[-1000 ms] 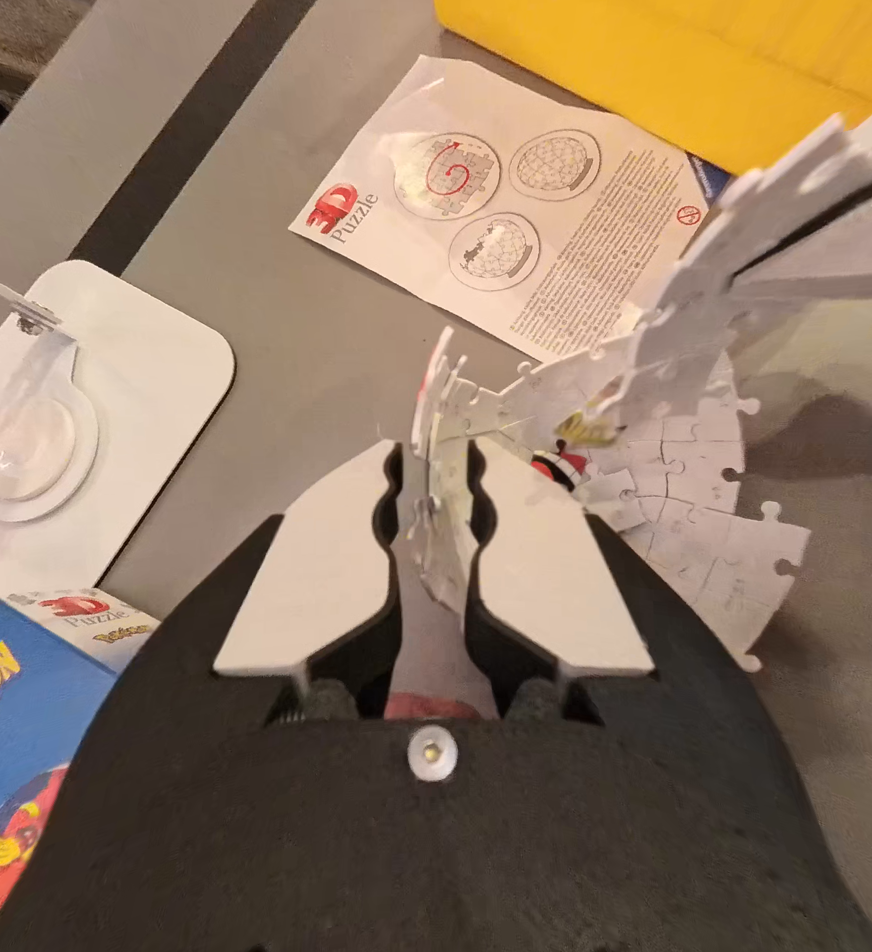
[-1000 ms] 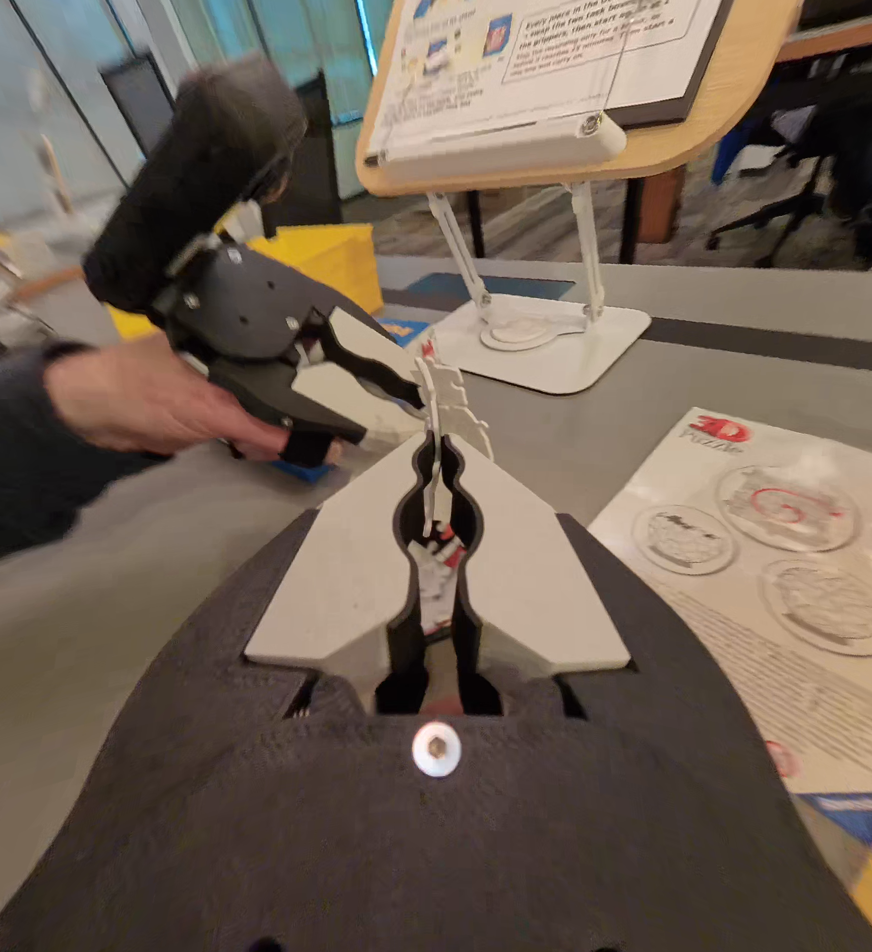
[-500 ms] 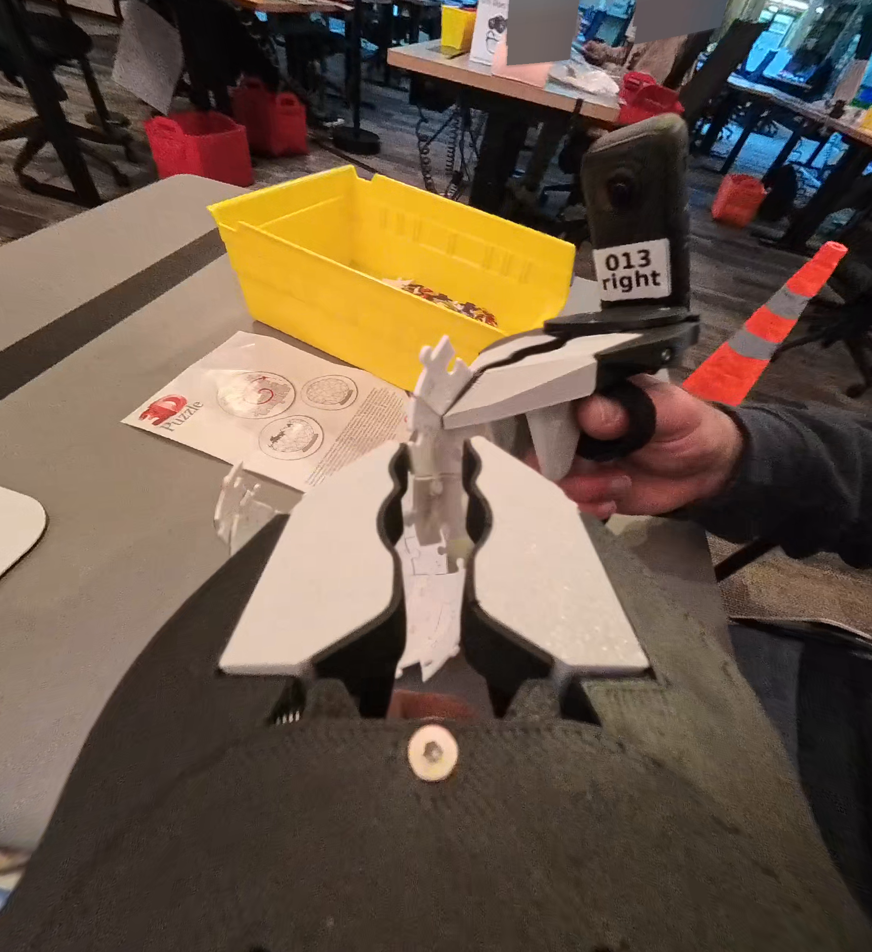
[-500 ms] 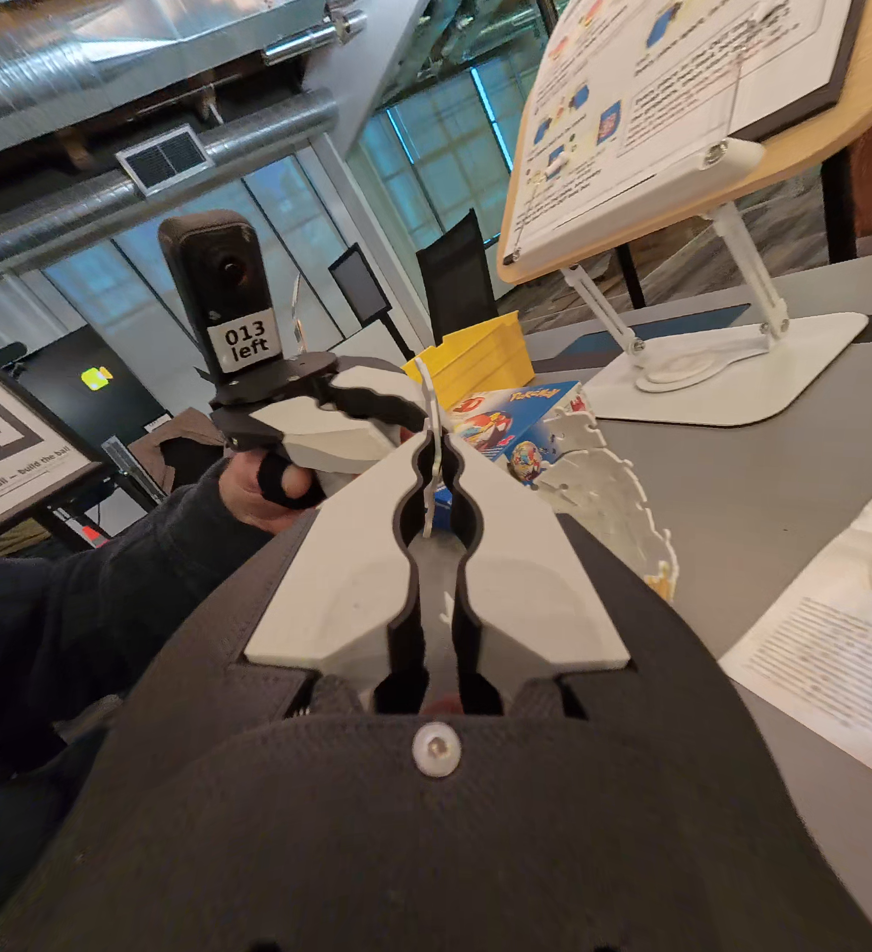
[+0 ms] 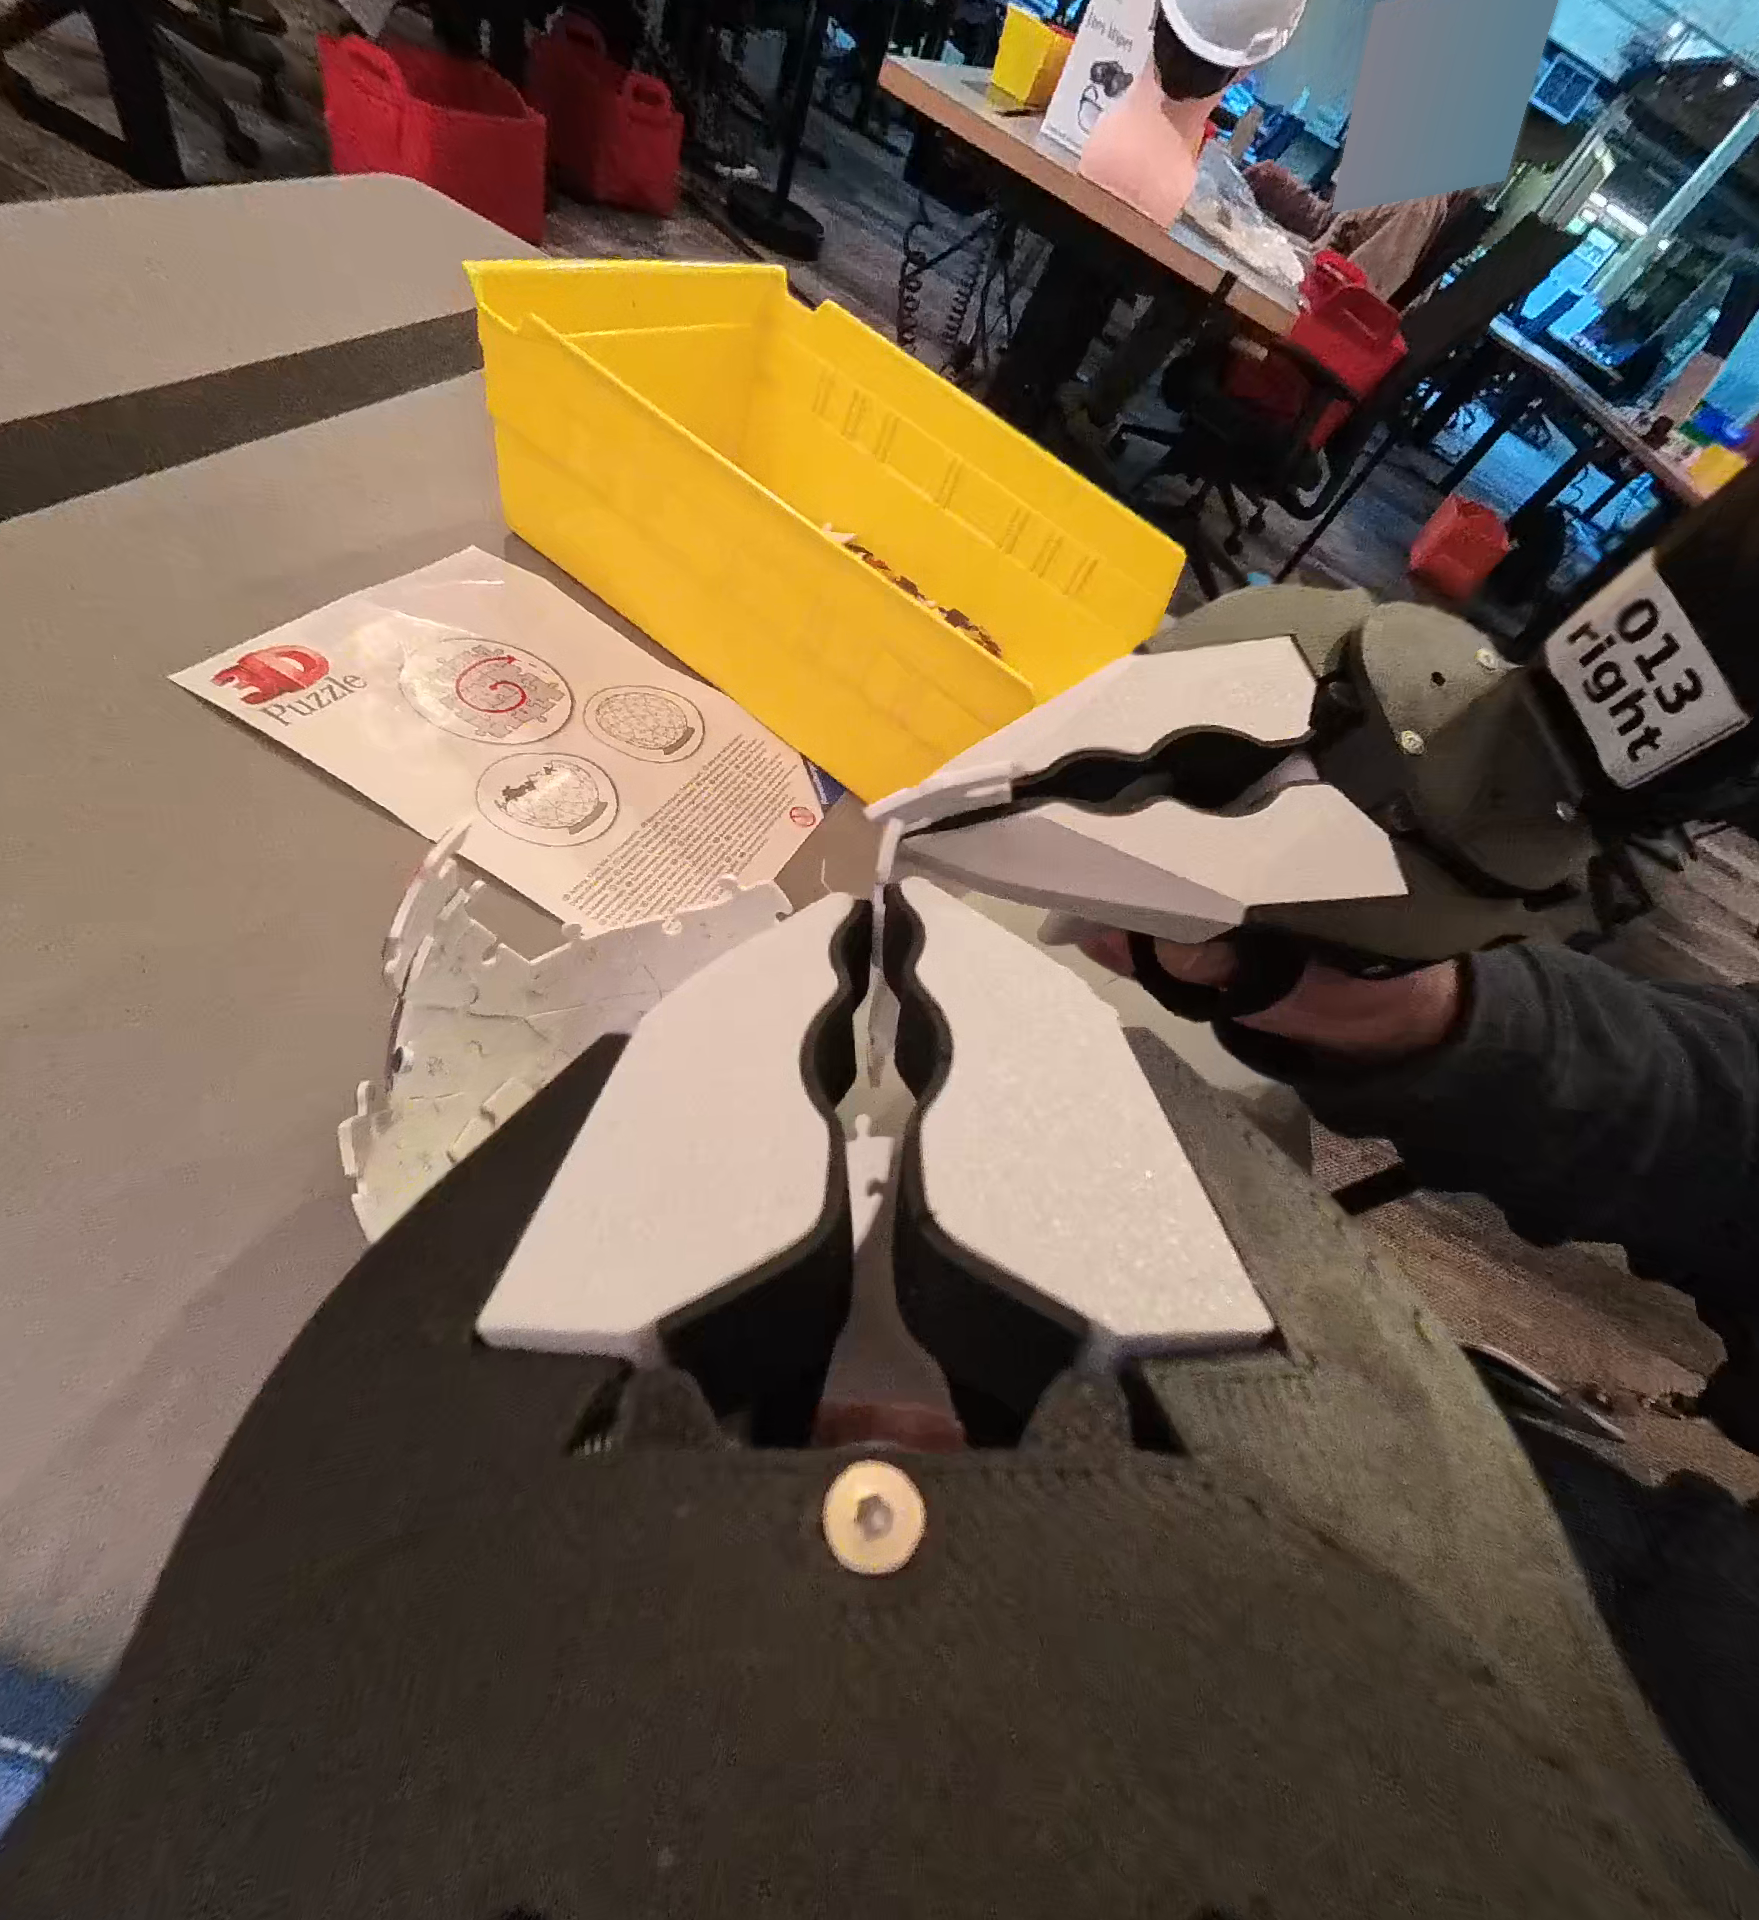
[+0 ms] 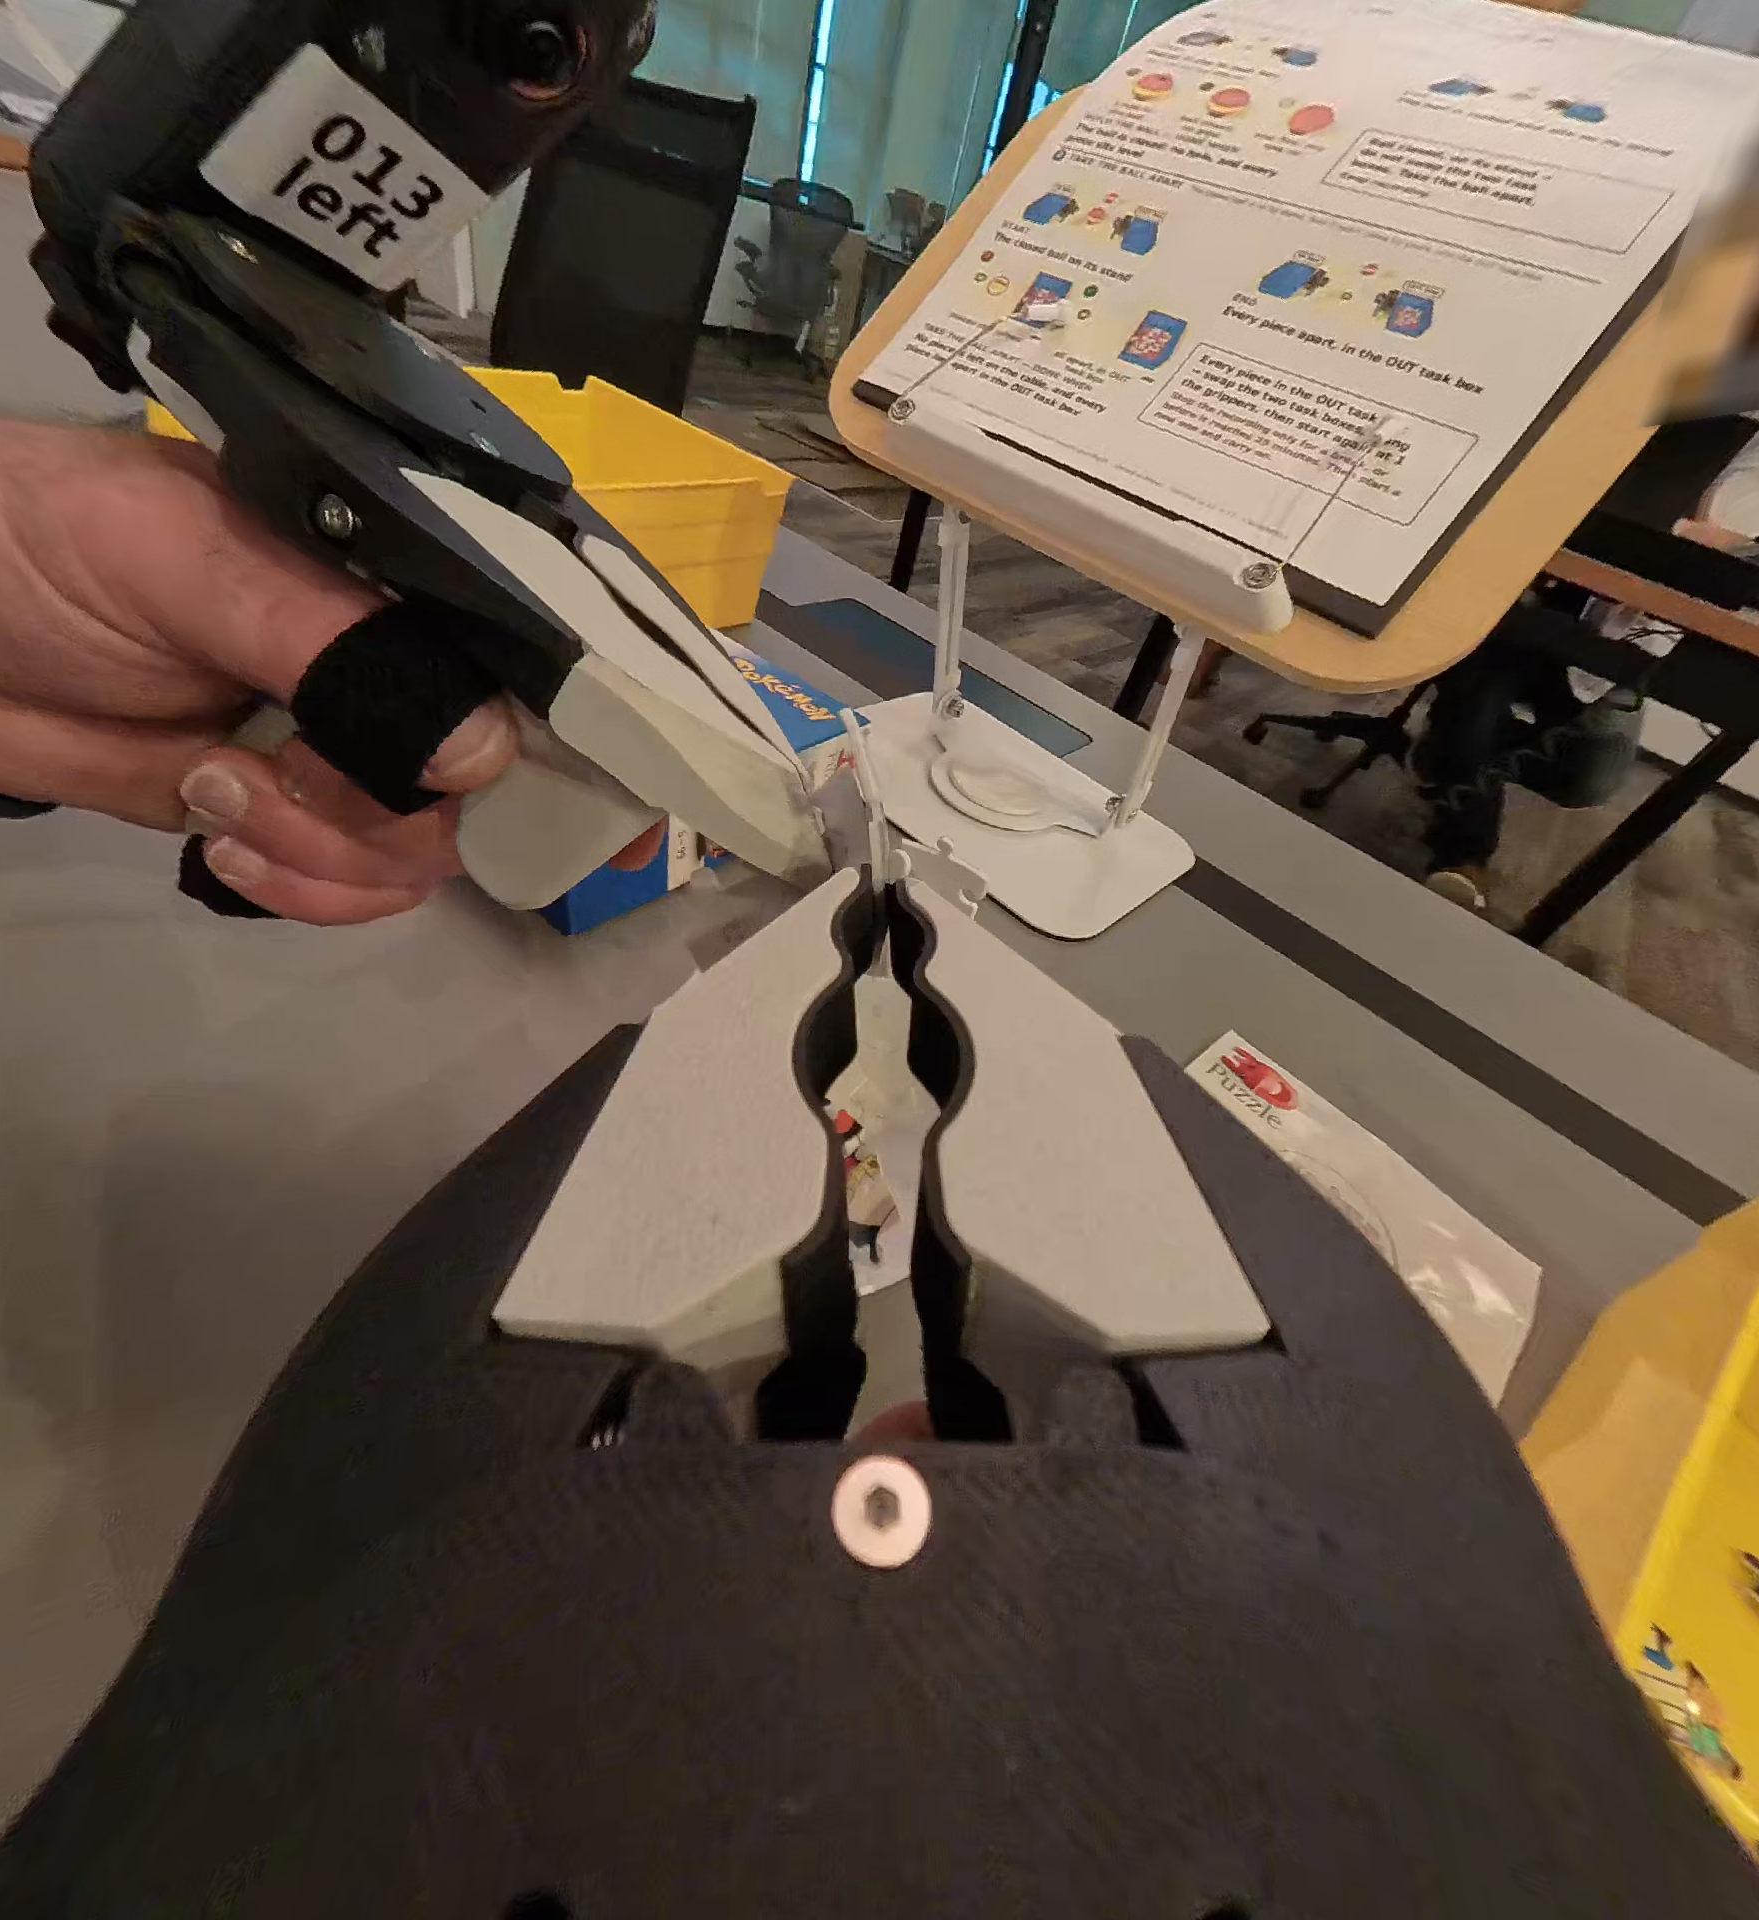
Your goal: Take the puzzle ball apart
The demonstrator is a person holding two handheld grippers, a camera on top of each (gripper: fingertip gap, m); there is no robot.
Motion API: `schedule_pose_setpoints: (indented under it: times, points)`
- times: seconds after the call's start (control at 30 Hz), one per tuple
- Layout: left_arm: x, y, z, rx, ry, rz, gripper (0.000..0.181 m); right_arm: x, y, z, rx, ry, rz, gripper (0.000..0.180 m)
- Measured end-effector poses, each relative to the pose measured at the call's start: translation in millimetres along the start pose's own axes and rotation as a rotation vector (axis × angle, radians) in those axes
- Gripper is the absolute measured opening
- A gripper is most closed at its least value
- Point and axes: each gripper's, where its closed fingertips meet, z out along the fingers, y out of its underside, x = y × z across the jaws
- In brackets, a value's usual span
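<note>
Grey and broad, the table (image 5: 127, 1039) sits in a busy workshop with other desks, chairs and red bins behind it; on it lie a yellow bin (image 5: 750, 582), an instruction sheet (image 5: 542, 748), a blue puzzle box (image 6: 750, 748) and a white document stand (image 6: 1041, 821).

Both claws are raised above the table and meet tip to tip; the left claw (image 5: 875, 914) is pinched nearly closed on a thin strip of white puzzle pieces (image 5: 880, 1013) that runs down between its jaws; the right claw (image 5: 880, 831), coming in from the side, is likewise closed on a small joined bit (image 6: 942, 873) at the top of that strip. What remains of the puzzle ball, a curved white shell (image 5: 501, 997) lying open side up, rests on the table below and to the left of the left claw, beside the sheet.

The risk, as I judge it, lies in the separation: the grips are narrow and right at the tips, so a sideways twist could let a piece slip free and fall to the table or the floor; pulling hard could bend or snap a tab instead of unlocking it; and since only part of the strip shows between the jaws, how many pieces it holds cannot be told, so several could scatter at once, missing the yellow bin.
</note>
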Motion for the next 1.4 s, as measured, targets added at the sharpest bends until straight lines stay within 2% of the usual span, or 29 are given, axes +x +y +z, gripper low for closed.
schedule_pose_setpoints:
  times: [0.1,0.2,0.23,0.27,0.33,0.37,0.43,0.53,0.6,0.67,0.73,0.83,0.87,0.9,0.93,0.97,1.03,1.13,1.27,1.33,1.4]
  points:
    - [-0.7,-0.2,0.7,-0.003,-0.024,0.028,0.002,0.9,0.3,0.3,-0.011,-0.018,0.109,0.0]
    - [3.7,-6.6,-5.1,0.028,-0.007,0.092,0.002,0.2,-8.9,-4.8,0.07,-0.27,0.618,0.0]
    - [1.8,-6.4,-5.1,0.014,-0.044,0.152,0.002,5.3,-8.6,-6.3,0.08,-0.294,0.698,0.001]
    - [-4.3,-4.5,-5.3,-0.011,-0.097,0.216,0.002,10.0,-3.9,-6.7,0.057,-0.265,0.666,0.0]
    - [-6.2,-10.9,-10.3,0.037,-0.048,0.125,0.002,11.7,-3.7,-10.8,0.038,-0.29,0.663,0.001]
    - [-11.8,-14.3,-13.8,0.061,-0.049,0.086,0.002,18.8,-5.2,-13.8,0.05,-0.251,0.627,0.0]
    - [-21.3,-12.2,-17.8,0.05,-0.095,0.131,0.002,31.4,-2.7,-20.9,0.001,-0.137,0.449,0.0]
    - [-14.3,-14.7,-22.3,0.074,-0.055,0.146,0.002,63.5,-1.9,-41.3,-0.053,0.013,0.314,0.0]
    - [-15.7,-14.9,-23.7,0.074,-0.065,0.151,0.002,101.8,8.4,-63.4,-0.113,0.16,0.248,0.0]
    - [-13.9,-16.2,-25.5,0.088,-0.049,0.137,0.002,148.7,36.6,-92.1,-0.239,0.342,0.211,0.002]
    - [-12.1,-16.0,-25.5,0.1,-0.033,0.125,0.002,179.9,76.5,-115.3,-0.387,0.43,0.263,0.042]
    - [-9.5,-12.3,-20.3,0.095,-0.018,0.107,0.002,191.7,110.5,-127.7,-0.461,0.416,0.353,0.062]
    - [-8.8,-11.4,-17.6,0.092,-0.014,0.101,0.002,194.6,114.6,-132.2,-0.481,0.433,0.335,0.064]
    - [-7.8,-10.4,-15.5,0.088,-0.008,0.098,0.002,195.5,108.9,-134.2,-0.458,0.444,0.308,0.052]
    - [-6.9,-9.7,-14.3,0.087,-0.003,0.098,0.002,190.8,93.9,-132.0,-0.395,0.433,0.282,0.033]
    - [-5.7,-10.2,-13.4,0.088,0.001,0.097,0.002,176.4,76.2,-124.0,-0.332,0.371,0.268,0.021]
    - [0.2,-10.5,-10.9,0.085,0.028,0.095,0.002,124.1,40.9,-96.0,-0.223,0.128,0.29,0.017]
    - [13.6,-12.4,-6.3,0.073,0.073,0.119,0.002,48.3,12.9,-56.1,-0.168,-0.167,0.314,0.027]
    - [26.0,-11.9,-1.1,0.047,0.1,0.168,0.002,0.7,0.2,-24.2,-0.139,-0.32,0.302,0.027]
    - [25.9,-13.6,-2.0,0.056,0.094,0.171,0.002,-5.1,-6.5,-19.6,-0.105,-0.349,0.305,0.005]
    - [26.3,-18.9,-6.8,0.09,0.12,0.149,0.003,-5.6,-12.4,-18.6,-0.071,-0.362,0.332,0.003]
